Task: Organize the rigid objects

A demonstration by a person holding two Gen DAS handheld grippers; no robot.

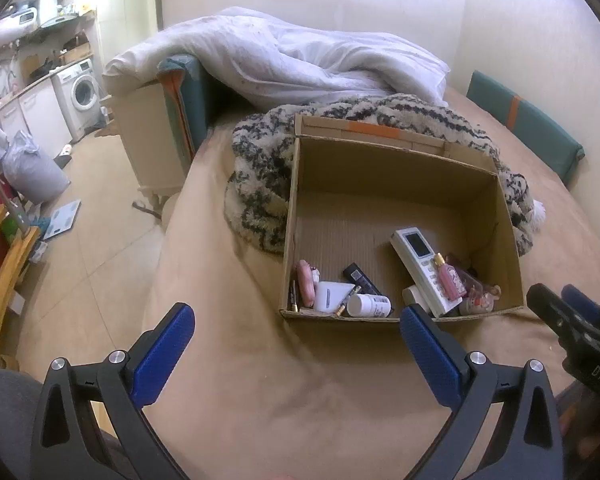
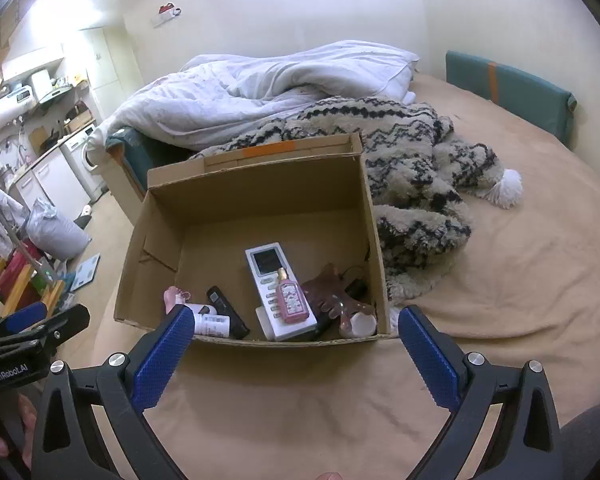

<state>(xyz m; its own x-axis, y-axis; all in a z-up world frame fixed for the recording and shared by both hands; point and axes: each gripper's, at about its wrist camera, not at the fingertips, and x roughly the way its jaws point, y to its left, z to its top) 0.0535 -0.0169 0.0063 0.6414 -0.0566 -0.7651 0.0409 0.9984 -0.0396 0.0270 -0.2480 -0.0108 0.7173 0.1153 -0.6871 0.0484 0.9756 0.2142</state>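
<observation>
— What can you read from your right wrist view?
— "GenRobot.AI", white letters on the black body of your left gripper (image 2: pixel 40 322), at the left edge.
— And from your left wrist view?
— "DAS" on the black body of your right gripper (image 1: pixel 568 312). The print on the white bottle (image 1: pixel 369 305) is too small to read.

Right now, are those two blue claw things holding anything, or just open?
Left gripper: open, holding nothing, just short of the cardboard box.
Right gripper: open, holding nothing, at the box's near edge.
</observation>
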